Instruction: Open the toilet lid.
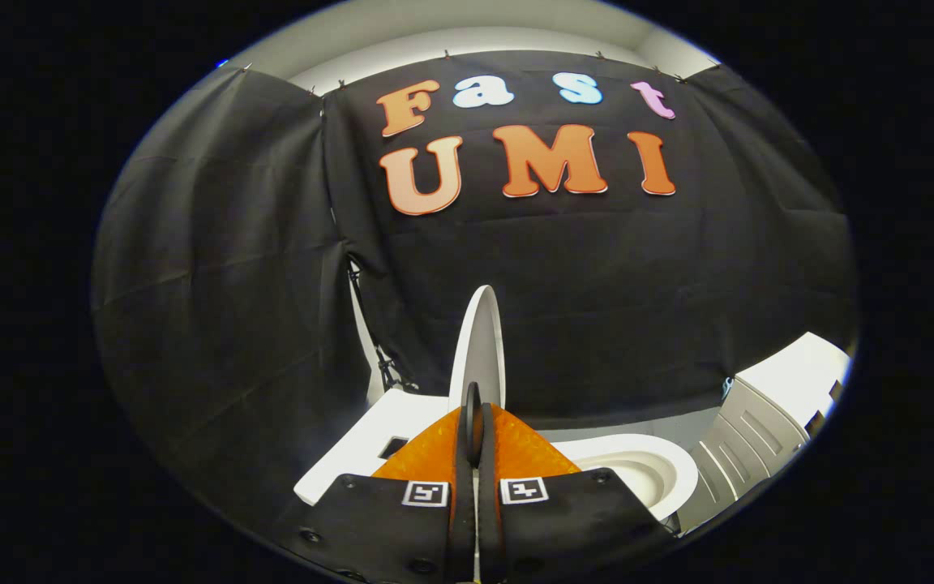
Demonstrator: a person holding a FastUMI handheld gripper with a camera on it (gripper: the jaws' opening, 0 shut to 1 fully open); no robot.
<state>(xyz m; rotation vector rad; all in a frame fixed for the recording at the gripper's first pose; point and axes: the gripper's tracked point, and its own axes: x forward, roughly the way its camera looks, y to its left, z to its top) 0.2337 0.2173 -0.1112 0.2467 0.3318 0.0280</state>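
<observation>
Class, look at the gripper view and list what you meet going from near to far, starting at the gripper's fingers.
Gripper, fingers closed on the raised toilet lid's edge → toilet lid, standing upright just ahead of them → black cloth wall beyond.

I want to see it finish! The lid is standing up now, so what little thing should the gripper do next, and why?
Probably let go and back away. The lid already stands upright, edge-on, above the open bowl, and the gripper looks pinched on its lower edge, fingers nearly together. Opening them should free it, if the lid stays up alone.
</observation>
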